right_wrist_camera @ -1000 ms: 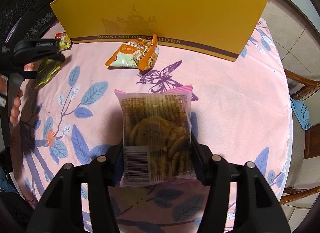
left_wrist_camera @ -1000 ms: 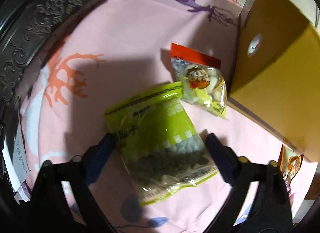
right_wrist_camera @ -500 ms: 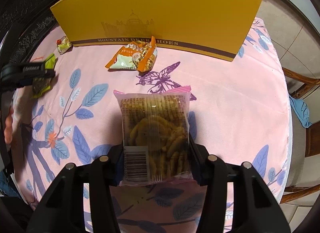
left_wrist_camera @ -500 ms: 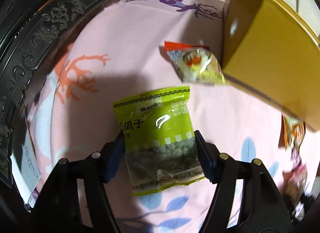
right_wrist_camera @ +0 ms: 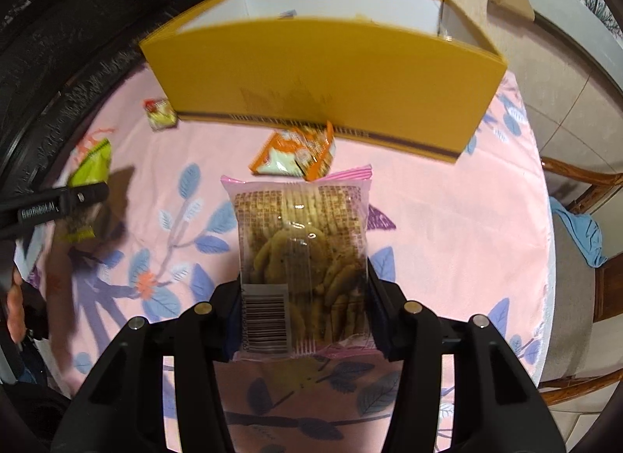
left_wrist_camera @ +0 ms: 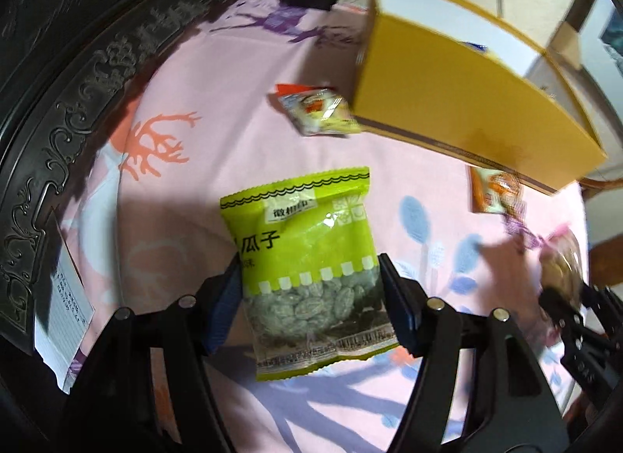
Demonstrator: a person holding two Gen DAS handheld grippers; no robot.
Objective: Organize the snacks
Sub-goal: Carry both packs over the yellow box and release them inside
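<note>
Pink tablecloth (right_wrist_camera: 447,219) below, left gripper (left_wrist_camera: 309,297) clamps sunflower-seed packet (left_wrist_camera: 307,258), right gripper (right_wrist_camera: 303,297) clamps cracker packet (right_wrist_camera: 303,243); slick film could slip.

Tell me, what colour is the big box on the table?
Yellow outside, white inside box; the right wrist view shows it best.

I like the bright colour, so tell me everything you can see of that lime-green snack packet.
The lime-green packet is a glossy plastic pouch with crimped ends, a scalloped black line near its top and dark printed characters. A clear lower window shows pale striped seeds. It stands roughly upright in the left wrist view, above the pink cloth, pinched at both side edges by the left gripper's blue-padded fingers.
</note>
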